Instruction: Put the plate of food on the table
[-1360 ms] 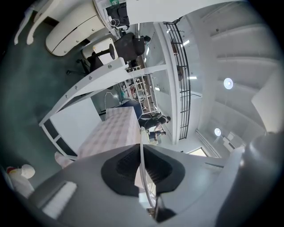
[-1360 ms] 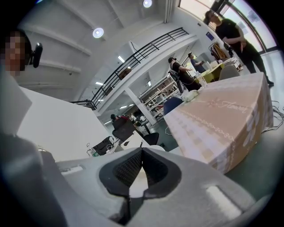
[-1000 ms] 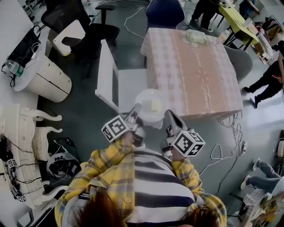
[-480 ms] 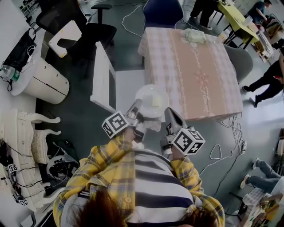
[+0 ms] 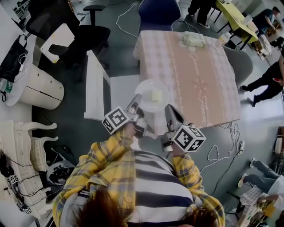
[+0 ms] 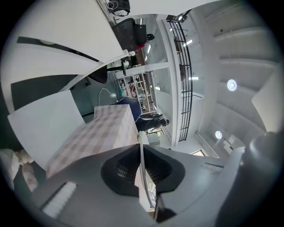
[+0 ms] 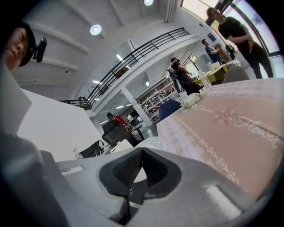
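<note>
Holding the plate [image 5: 144,90] over the near left corner of the table [image 5: 195,75], with a pale yellow bit of food [image 5: 156,95] just right of the plate's middle. Pinching the plate's near left rim in the left gripper [image 5: 136,103], jaws all but together on that thin white edge, seen edge-on between the pads. Gripping the near right rim with the right gripper [image 5: 169,110], jaws closed down too, white showing between the pads. Hard to say from above whether resting on the pink checked cloth or held just over it. At the table's far edge, a pale crumpled bundle [image 5: 193,39]; past that far edge, a blue chair [image 5: 159,13]; close along the table's left side, a white chair [image 5: 94,84]. Yellow plaid sleeves [image 5: 104,155] behind both grippers, on the table's near side.
</note>
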